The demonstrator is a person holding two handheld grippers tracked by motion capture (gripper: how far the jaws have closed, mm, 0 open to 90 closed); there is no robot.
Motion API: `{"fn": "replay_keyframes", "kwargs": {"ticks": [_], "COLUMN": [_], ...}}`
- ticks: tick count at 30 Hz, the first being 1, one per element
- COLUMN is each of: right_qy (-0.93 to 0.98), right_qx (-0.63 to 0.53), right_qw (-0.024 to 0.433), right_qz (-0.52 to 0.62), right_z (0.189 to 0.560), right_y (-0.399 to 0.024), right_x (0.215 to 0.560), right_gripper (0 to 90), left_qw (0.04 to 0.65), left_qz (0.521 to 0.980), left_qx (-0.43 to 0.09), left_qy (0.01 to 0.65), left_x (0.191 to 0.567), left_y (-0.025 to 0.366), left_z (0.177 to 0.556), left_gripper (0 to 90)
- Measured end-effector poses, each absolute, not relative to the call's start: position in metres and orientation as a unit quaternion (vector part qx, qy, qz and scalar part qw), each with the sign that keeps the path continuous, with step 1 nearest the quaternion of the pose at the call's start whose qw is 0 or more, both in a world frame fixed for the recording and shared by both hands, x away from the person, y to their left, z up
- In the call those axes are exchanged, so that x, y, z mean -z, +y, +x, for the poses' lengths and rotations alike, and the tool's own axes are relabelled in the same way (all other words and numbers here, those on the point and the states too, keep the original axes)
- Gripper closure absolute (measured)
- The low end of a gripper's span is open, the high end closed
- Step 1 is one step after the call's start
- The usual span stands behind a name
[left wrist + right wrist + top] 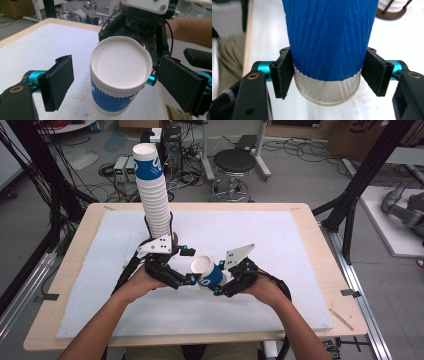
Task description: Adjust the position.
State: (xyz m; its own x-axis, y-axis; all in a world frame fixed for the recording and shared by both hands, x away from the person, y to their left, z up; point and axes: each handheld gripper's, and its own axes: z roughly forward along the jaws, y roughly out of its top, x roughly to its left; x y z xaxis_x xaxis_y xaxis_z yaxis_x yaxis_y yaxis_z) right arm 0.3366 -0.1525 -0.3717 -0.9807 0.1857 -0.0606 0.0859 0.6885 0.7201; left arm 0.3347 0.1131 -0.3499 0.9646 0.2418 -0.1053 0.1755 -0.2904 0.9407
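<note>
A single paper cup with a blue ribbed sleeve lies tilted above the white mat, its open mouth towards the left gripper. My right gripper is shut on it; in the right gripper view both pads press the sleeve of the cup near its base. My left gripper stands open around the cup's mouth end. In the left gripper view the cup sits between the wide-apart pads without touching them. A tall stack of matching cups stands just behind the left gripper.
A white foam mat covers most of the wooden table. The stack's foot rests on a brown base. Beyond the far edge are a stool, cables and black frame posts.
</note>
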Motion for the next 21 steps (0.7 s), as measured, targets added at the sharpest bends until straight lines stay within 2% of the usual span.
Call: {"fn": "replay_keyframes", "kwargs": {"ticks": [9,15,21], "right_qy": [0.95,0.96,0.962], "right_qx": [-0.302,-0.27,-0.263], "right_qw": [0.076,0.074,0.073], "right_qz": [0.025,0.003,-0.003], "right_z": [0.341,0.34,0.341], "right_y": [-0.139,-0.131,-0.129], "right_x": [0.352,0.352,0.355], "right_gripper": [31.4,31.1,30.5], "left_qw": [0.543,0.52,0.499], "left_qz": [0.831,0.846,0.859], "left_qx": [-0.02,-0.01,-0.004], "left_qy": [0.119,0.119,0.117], "left_x": [0.348,0.353,0.357], "left_y": [0.103,0.096,0.092], "left_z": [0.336,0.338,0.339], "left_gripper": [13.8,14.7,20.2]}}
